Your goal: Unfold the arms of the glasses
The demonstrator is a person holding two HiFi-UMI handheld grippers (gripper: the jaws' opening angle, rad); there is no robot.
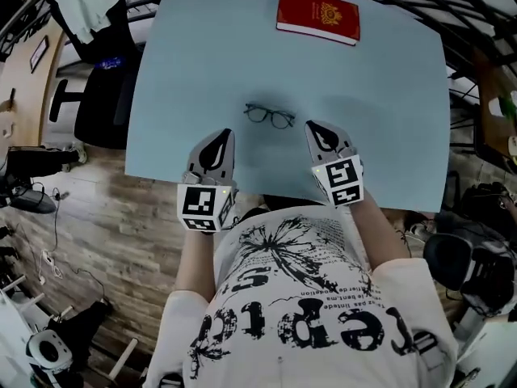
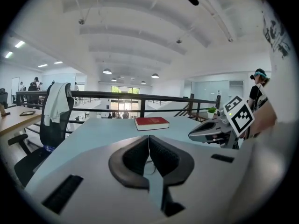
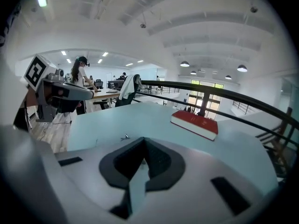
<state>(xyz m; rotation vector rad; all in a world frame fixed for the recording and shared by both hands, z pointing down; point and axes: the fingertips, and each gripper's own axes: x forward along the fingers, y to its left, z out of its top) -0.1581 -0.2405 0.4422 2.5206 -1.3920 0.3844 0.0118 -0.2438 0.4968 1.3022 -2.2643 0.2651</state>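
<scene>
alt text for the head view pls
Seen from above, black glasses lie on a light blue table, with the left gripper and right gripper, both shut, just short of them on either side. A red book lies at the far edge.

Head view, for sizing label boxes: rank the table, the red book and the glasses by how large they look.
Largest: table
Then: red book
Smallest: glasses, clearly smaller than the book although nearer the camera.

Right gripper (image 3: 144, 143) fingers (image 3: 161, 161) together, red book (image 3: 195, 124) beyond.
</scene>
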